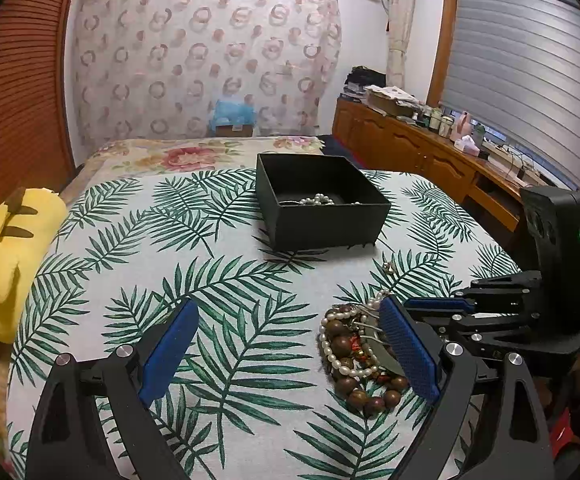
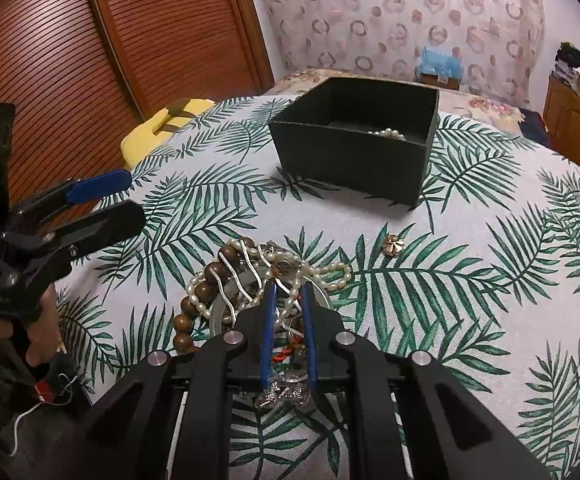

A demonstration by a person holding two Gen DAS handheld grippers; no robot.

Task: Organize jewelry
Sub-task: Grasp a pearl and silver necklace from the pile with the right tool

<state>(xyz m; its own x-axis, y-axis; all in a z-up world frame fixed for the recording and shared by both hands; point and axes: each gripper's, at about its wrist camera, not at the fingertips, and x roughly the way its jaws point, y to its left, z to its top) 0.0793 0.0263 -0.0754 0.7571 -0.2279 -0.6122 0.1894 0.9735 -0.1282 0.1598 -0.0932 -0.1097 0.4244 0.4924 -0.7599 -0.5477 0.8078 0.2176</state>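
Observation:
A tangled jewelry pile (image 2: 226,280) of brown wooden beads, pearl strands and silver chains lies on the leaf-print cloth (image 2: 450,280). My right gripper (image 2: 288,294) reaches into the pile from its near side, its blue pads close together with pearls and chain pinched between them. My left gripper (image 1: 288,308) stands wide open just left of the pile (image 1: 350,356), its right finger touching the pile's edge. A black open box (image 1: 326,224) sits farther back with a pearl strand (image 1: 316,200) inside. A small gold flower piece (image 2: 393,245) lies alone between pile and box.
A yellow plush toy (image 1: 6,248) rests at the cloth's left edge. A wooden cabinet (image 1: 410,148) with clutter runs along the right wall. Slatted wooden doors (image 2: 110,60) stand to the left. A person's hand (image 2: 38,344) holds the left gripper's handle.

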